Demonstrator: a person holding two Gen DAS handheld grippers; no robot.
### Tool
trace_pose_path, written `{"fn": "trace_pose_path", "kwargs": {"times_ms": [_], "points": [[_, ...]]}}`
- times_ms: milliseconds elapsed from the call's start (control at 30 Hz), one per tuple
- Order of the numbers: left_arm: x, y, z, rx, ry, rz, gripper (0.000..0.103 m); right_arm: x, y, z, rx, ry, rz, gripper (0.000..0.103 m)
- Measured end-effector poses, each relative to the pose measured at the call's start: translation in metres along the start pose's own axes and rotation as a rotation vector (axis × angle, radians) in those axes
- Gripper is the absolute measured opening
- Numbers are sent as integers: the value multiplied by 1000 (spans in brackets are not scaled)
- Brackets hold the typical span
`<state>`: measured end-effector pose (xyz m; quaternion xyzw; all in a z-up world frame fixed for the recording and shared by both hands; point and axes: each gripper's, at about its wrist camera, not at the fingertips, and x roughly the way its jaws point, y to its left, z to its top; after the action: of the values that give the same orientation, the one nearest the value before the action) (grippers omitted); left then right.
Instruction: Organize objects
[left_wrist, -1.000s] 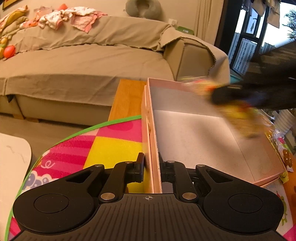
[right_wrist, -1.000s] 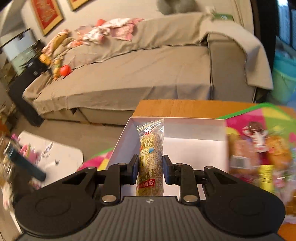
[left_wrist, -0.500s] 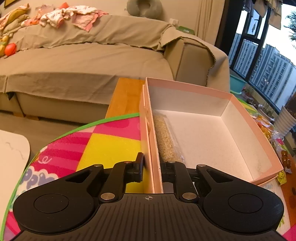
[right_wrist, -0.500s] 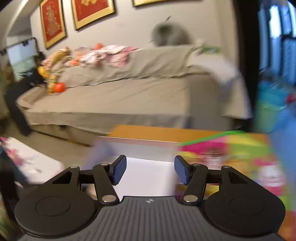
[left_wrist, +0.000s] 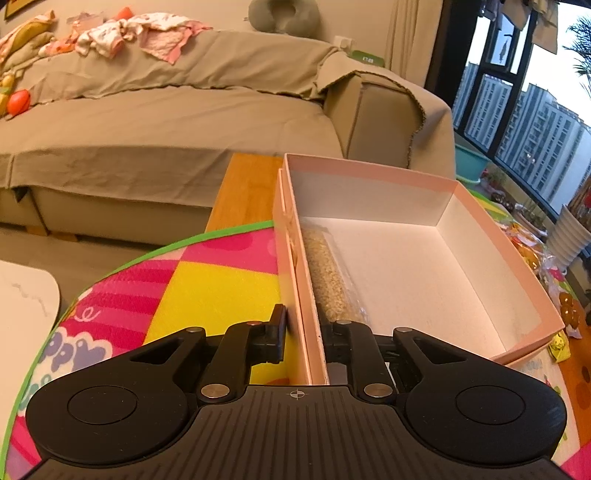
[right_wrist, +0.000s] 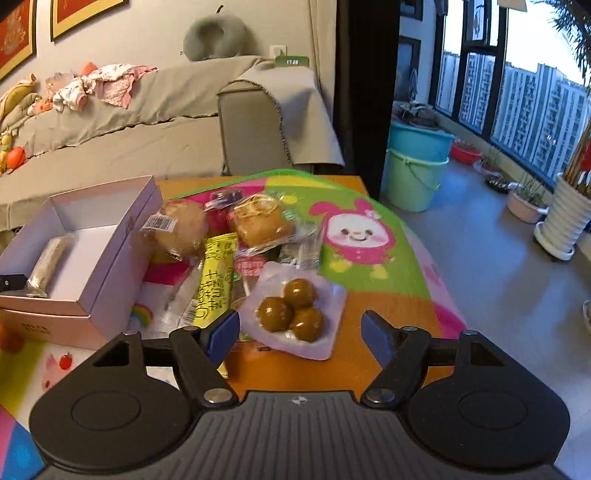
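Over the snack pile your right gripper (right_wrist: 299, 332) was opening with nothing between its pads, nearest the pouch of brown balls (right_wrist: 293, 308), likely your next pick, while your left gripper (left_wrist: 304, 330) clamped the pink box (left_wrist: 480, 229) wall, grain bar (left_wrist: 328, 280) inside

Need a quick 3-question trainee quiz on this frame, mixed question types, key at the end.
1. True or false: the left gripper is shut on the near wall of the pink box.
2. How many snacks lie inside the box now? A) none B) one C) three
3. Fill in: the right gripper holds nothing, and the packet nearest its fingertips contains three brown ____.

Key:
1. True. Its fingers pinch the wall from both sides.
2. B. Only the grain bar, lying along the left wall.
3. Balls. The clear packet of balls lies on the table ahead of its opening jaws, beside the yellow packet.
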<state>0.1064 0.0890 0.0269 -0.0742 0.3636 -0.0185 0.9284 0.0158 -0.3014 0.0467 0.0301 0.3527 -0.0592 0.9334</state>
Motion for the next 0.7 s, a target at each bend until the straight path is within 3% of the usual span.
{"fn": "trace_pose_path", "kwargs": {"times_ms": [233,400,500,567,633,700], "points": [[0,0,-1,-1,-4,0,17,23,33,40,-115,-60,83,83],[0,-1,-1,-3,-3,-1,17,89,30,106,31,17,141,84],[0,-2,0,-6,-3,-3,17,144,41,143,106,81,117,84],[-1,-2,0,-4,-1,-4,17,178,52,160,133,124,109,75],[-1,-1,0,-4,-1,-6,17,207,64,170,120,179,100,50],[-1,0,0,-7,1,-9,17,226,73,174,107,250,123,41]]}}
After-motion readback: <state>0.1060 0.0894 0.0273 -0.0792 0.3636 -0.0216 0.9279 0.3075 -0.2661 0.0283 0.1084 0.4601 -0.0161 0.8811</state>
